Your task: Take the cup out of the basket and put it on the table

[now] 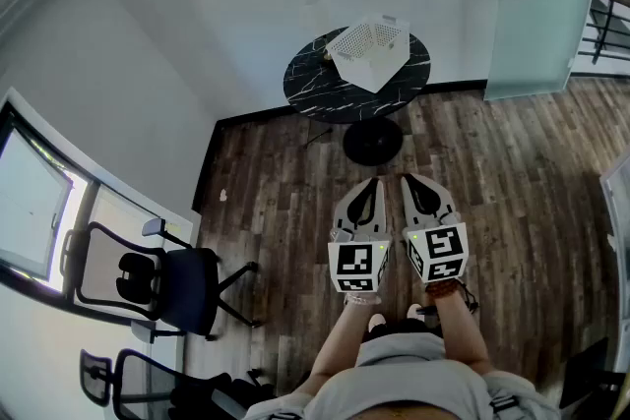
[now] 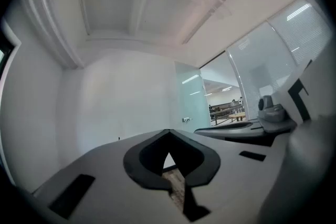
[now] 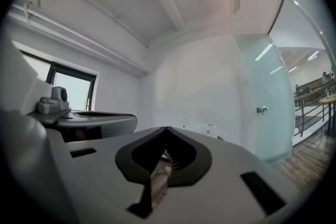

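A white perforated basket point(image 1: 367, 49) stands on a round black marble table point(image 1: 315, 84) at the far wall; no cup shows in it from here. My two grippers are held side by side, level, well short of the table over the wood floor. The left gripper point(image 1: 374, 184) has its jaws together with nothing between them, as its own view point(image 2: 169, 132) shows too. My right gripper point(image 1: 406, 180) is likewise shut and empty, seen again in its own view point(image 3: 167, 129). A bit of the white basket point(image 3: 210, 129) peeks over the right jaws.
The table's black round foot point(image 1: 372, 141) sits on the wood floor ahead. Two black office chairs point(image 1: 162, 285) stand at the left by a window. A frosted glass door point(image 1: 541, 5) is at the right, with a railing point(image 1: 608, 10) beyond.
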`<action>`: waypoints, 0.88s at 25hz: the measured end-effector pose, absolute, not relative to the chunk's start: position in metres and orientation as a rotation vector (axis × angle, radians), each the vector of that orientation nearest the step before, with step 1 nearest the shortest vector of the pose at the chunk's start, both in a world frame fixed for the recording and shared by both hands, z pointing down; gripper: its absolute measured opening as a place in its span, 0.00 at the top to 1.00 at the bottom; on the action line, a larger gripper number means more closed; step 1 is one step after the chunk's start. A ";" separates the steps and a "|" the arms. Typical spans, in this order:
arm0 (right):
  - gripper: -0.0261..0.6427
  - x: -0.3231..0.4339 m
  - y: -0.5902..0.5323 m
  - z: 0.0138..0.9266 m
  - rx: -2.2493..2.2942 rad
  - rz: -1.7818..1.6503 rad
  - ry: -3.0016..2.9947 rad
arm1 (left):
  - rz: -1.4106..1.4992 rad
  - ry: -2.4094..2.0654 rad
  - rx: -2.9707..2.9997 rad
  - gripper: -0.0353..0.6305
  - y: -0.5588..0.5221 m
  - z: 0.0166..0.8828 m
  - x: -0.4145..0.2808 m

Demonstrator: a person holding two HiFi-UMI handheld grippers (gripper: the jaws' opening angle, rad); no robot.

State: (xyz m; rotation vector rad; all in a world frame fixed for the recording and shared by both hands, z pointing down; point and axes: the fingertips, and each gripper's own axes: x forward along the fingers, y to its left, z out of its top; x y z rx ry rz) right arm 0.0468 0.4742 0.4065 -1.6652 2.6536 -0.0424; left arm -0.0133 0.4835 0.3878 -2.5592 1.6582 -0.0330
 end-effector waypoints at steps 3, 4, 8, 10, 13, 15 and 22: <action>0.95 0.052 0.473 0.407 -1.661 -0.041 2.654 | -0.027 1.666 -2.544 0.94 0.482 0.385 -0.009; 0.95 0.054 0.472 0.407 -1.658 -0.039 2.655 | -0.030 1.669 -2.539 0.94 0.482 0.386 -0.007; 0.95 0.062 0.472 0.408 -1.631 -0.043 2.660 | -0.041 1.686 -2.525 0.94 0.482 0.387 0.001; 0.95 0.066 0.472 0.408 -1.617 -0.042 2.666 | -0.046 1.694 -2.528 0.94 0.482 0.389 0.005; 0.95 0.072 0.471 0.406 -1.596 -0.032 2.674 | -0.044 1.704 -2.533 0.94 0.482 0.390 0.014; 0.95 0.077 0.470 0.405 -1.585 -0.024 2.675 | -0.036 1.711 -2.542 0.94 0.482 0.391 0.020; 0.95 0.091 0.464 0.401 -1.582 -0.007 2.672 | -0.025 1.725 -2.540 0.94 0.477 0.391 0.034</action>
